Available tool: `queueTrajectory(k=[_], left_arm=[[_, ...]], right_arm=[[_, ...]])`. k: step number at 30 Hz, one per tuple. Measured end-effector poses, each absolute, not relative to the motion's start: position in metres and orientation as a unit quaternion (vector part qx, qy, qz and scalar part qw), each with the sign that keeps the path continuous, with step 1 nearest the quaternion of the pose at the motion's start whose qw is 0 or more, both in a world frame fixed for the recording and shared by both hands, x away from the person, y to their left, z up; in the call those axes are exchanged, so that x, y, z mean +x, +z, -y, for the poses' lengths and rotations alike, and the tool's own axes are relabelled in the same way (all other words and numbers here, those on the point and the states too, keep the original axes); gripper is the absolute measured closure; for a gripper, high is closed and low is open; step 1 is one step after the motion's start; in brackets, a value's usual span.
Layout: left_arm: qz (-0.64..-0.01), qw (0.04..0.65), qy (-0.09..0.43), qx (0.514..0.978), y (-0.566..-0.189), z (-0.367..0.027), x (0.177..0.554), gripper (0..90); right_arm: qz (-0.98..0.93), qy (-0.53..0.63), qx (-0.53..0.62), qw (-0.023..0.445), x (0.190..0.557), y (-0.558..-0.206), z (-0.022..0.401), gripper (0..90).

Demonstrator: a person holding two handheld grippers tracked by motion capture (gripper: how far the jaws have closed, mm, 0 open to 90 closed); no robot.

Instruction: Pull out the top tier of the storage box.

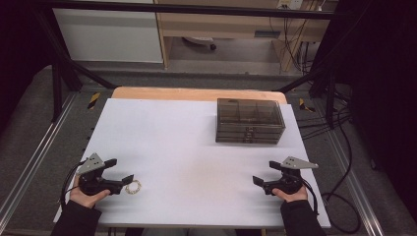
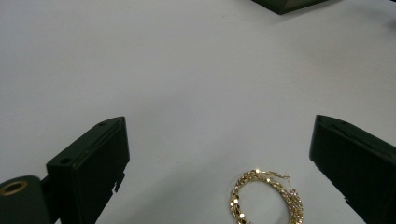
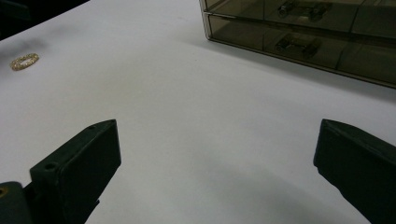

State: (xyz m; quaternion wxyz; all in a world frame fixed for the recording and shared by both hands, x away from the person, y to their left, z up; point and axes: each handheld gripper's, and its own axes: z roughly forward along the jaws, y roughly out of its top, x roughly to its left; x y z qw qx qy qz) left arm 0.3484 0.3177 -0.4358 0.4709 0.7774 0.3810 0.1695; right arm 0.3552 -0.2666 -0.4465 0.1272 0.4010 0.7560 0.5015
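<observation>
A gold chain bracelet (image 1: 133, 187) lies flat on the white table near its front left, just right of my left gripper (image 1: 119, 171). That gripper is open; in its own view the bracelet (image 2: 266, 198) rests on the table between and in front of the two jaws, touching neither. At the front right, my right gripper (image 1: 264, 172) is open and holds nothing. A smoky transparent drawer box (image 1: 250, 120) stands at the back right; the right gripper view shows its drawer fronts (image 3: 299, 39) with small handles, and the bracelet (image 3: 24, 61) far off.
The white sheet (image 1: 187, 147) covers most of a wooden tabletop whose far edge (image 1: 196, 93) shows behind it. Black frame bars and cables (image 1: 339, 128) run along the table's right side. A person's hands hold both grippers at the near edge.
</observation>
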Motion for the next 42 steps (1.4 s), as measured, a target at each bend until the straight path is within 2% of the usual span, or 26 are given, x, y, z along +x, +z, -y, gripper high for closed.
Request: queueTrajectory(k=[42], left_arm=[[-0.38, 0.465, 0.17, 0.781, -0.438, -0.317, 0.349, 5.0]], right_arm=[[-0.791, 0.447, 0.355, 0.222, 0.363, -0.432, 0.246, 1.1]])
